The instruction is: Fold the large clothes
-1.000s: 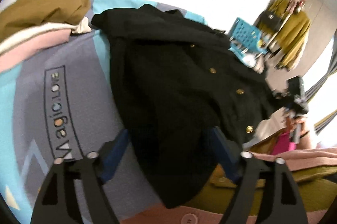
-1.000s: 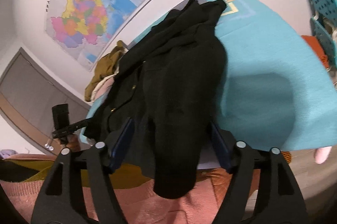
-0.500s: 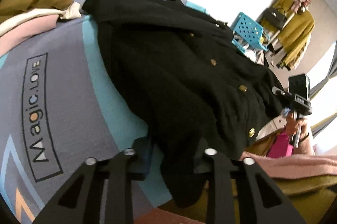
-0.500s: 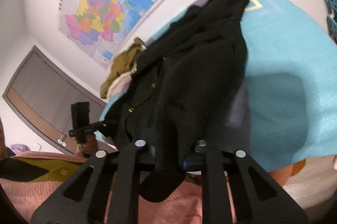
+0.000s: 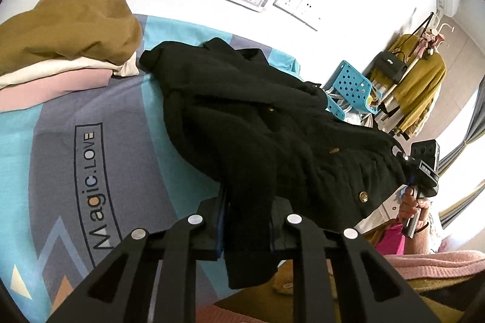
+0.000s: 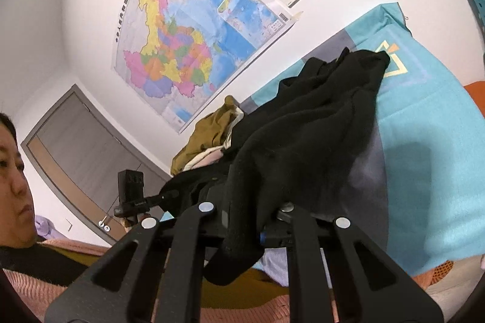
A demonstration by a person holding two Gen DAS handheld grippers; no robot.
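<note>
A black coat with gold buttons [image 5: 272, 129] lies across a teal and grey blanket [image 5: 60, 147]. My left gripper [image 5: 247, 220] is shut on the coat's near sleeve end, which hangs down between the fingers. My right gripper [image 6: 245, 220] is shut on the coat's other near end [image 6: 303, 141], and the fabric is lifted and drapes over the jaws. Each gripper shows in the other's view, the right one in the left wrist view [image 5: 424, 165], the left one in the right wrist view [image 6: 133, 195].
A pile of folded brown, cream and pink clothes [image 5: 60, 50] sits at the blanket's far left. A blue perforated basket [image 5: 351, 86] and a clothes rack with a mustard garment [image 5: 418, 86] stand to the right. A map [image 6: 188, 31] hangs on the wall.
Both grippers were open around the coat's near ends, then closed on them. Both have since lifted the fabric, and the views have tilted up toward the wall.
</note>
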